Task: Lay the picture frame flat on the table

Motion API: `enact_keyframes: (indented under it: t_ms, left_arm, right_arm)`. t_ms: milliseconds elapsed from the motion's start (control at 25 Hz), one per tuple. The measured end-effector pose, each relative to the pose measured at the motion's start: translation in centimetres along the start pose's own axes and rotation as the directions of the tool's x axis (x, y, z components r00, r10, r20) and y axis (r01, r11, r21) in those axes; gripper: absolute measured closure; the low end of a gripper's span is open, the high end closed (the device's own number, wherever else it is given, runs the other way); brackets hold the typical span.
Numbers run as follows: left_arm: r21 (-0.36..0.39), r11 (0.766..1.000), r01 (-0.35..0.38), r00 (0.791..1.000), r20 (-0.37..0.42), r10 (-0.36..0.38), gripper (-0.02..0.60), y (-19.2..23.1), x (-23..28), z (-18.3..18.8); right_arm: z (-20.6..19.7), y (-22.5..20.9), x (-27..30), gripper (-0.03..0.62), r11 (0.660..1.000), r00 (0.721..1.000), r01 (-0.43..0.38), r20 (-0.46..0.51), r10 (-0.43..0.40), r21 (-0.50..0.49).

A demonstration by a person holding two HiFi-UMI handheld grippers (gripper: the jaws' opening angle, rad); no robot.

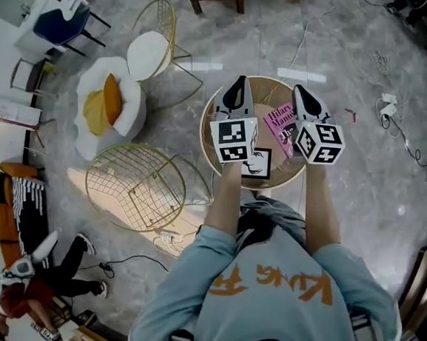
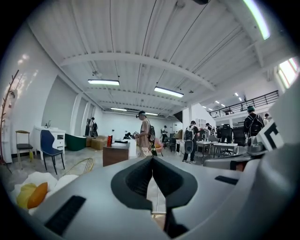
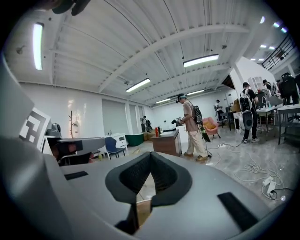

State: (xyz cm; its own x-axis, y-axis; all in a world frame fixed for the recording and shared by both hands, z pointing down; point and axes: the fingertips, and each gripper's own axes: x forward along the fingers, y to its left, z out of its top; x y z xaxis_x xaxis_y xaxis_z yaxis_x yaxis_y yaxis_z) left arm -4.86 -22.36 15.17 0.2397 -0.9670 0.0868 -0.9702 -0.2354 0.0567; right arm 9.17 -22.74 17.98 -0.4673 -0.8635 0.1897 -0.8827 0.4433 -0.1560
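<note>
A black picture frame (image 1: 259,163) with a pale picture sits at the near edge of a small round wooden table (image 1: 209,139). My left gripper's marker cube hides part of it, and I cannot tell whether it stands or lies flat. The left gripper (image 1: 240,82) and the right gripper (image 1: 301,90) hover side by side above the table. In the left gripper view the left gripper (image 2: 152,159) is shut and empty, aimed level across the room. In the right gripper view the right gripper (image 3: 150,155) is shut and empty too. Neither touches the frame.
A pink book (image 1: 281,123) lies on the table right of the frame. Two gold wire chairs (image 1: 134,186) and a flower-shaped cushion seat (image 1: 109,108) stand to the left. Cables and a power strip (image 1: 387,106) lie on the floor at right. People (image 3: 193,124) stand far across the room.
</note>
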Motion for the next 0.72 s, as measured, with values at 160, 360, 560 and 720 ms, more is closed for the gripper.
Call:
enact_keyframes:
  t_ms: [160, 360, 560, 720]
  left_arm:
    - [-0.023, 0.999, -0.026, 0.999, 0.031, 0.027, 0.561, 0.7, -1.2, 2.2]
    - [0.003, 0.999, -0.033, 0.993, 0.110, 0.033, 0.561, 2.9, -1.2, 6.2]
    - [0.040, 0.999, -0.035, 0.987, 0.155, 0.029, 0.561, 4.8, -1.9, 8.5]
    - [0.062, 0.997, -0.041, 0.984, 0.177, 0.030, 0.561, 6.2, -1.9, 9.3]
  right_arm:
    - [2.7, 1.0, -0.6, 0.598, 0.999, 0.999, 0.002, 0.039, -0.001, -0.039]
    - [7.4, 2.6, 0.8, 0.598, 0.996, 0.992, 0.004, 0.129, 0.008, -0.093]
    - [10.5, 4.2, 1.6, 0.597, 0.989, 0.984, 0.012, 0.178, 0.014, -0.144]
    - [11.4, 5.3, 1.9, 0.597, 0.982, 0.979, 0.011, 0.204, 0.028, -0.186]
